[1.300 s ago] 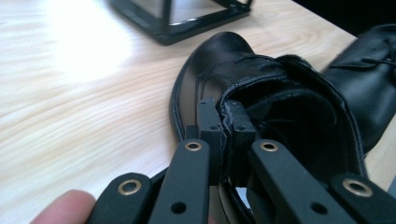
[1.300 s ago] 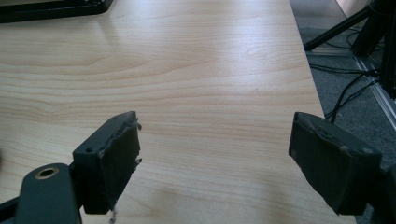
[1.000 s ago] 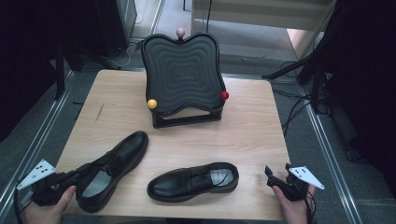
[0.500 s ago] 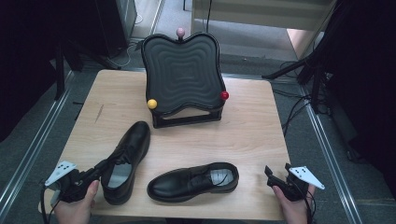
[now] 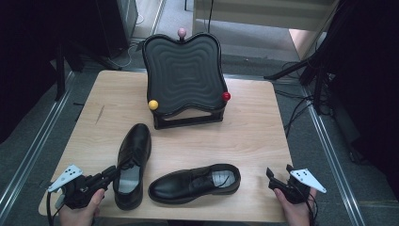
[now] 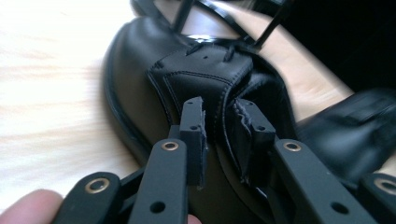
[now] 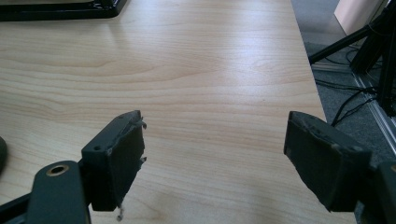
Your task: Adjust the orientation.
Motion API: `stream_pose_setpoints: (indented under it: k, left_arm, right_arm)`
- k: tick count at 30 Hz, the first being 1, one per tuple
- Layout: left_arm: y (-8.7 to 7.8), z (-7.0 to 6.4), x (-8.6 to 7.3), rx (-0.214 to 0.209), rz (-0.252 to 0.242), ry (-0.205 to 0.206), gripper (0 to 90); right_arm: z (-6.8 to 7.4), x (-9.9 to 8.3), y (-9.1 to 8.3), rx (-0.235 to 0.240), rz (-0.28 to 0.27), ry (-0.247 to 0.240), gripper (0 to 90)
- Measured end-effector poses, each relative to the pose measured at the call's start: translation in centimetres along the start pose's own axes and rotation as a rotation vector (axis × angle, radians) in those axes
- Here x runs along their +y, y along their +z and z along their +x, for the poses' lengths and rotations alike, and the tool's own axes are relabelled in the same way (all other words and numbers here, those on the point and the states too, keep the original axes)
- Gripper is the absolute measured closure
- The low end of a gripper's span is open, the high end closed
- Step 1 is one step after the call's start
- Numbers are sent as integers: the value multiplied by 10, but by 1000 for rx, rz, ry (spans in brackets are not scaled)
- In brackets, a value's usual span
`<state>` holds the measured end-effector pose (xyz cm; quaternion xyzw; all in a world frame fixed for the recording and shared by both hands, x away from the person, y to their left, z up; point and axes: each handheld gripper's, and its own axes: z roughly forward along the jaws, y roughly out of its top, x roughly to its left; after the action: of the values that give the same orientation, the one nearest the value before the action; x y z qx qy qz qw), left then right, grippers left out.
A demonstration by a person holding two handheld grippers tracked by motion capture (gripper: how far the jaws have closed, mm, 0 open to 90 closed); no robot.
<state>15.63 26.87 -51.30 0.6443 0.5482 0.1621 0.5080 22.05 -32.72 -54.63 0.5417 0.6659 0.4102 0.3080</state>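
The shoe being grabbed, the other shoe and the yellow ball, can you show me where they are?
Gripped shoe (image 5: 134, 150), high view, on its toe leather.
Other shoe (image 5: 181, 182), high view, on its toe.
Yellow ball (image 5: 153, 104), high view, on the ball's middle.

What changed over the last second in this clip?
The left gripper, shut on the left shoe, swung it round from a diagonal lie until its toe points toward the black stand, and the hand moved right along the table edge. The other shoe, the stand and the open right gripper stayed put.
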Motion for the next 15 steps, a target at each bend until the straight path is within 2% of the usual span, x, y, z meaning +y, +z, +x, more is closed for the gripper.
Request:
stream_pose_setpoints:
  k: [2, 5, 6, 7, 9, 10, 11, 15]
  left_arm:
    - [0, 5, 1, -29, 2, -10, 749]
    - [2, 0, 5, -7, 16, 41, 739]
    - [2, 0, 5, -7, 16, 41, 728]
    - [4, -5, 9, 7, 16, 67, 721]
    - [5, -5, 11, -20, 2, 36, 742]
    - [5, -6, 11, 0, -11, 23, 764]
    - [7, -8, 11, 41, -19, 19, 797]
    - [15, -12, 9, 32, -58, -92, 841]
  right_arm:
    - [0, 0, 0, 0, -2, -5, 210]
    - [1, 0, 0, 1, 2, -8, 211]
    - [1, 0, 0, 0, 3, -11, 212]
    - [1, 0, 1, -2, 5, -12, 212]
    - [1, 0, 1, -4, 8, -12, 214]
    - [1, 0, 1, -6, 8, -13, 215]
    - [2, 0, 1, -7, 8, -14, 217]
    - [3, 0, 1, -12, 7, -25, 231]
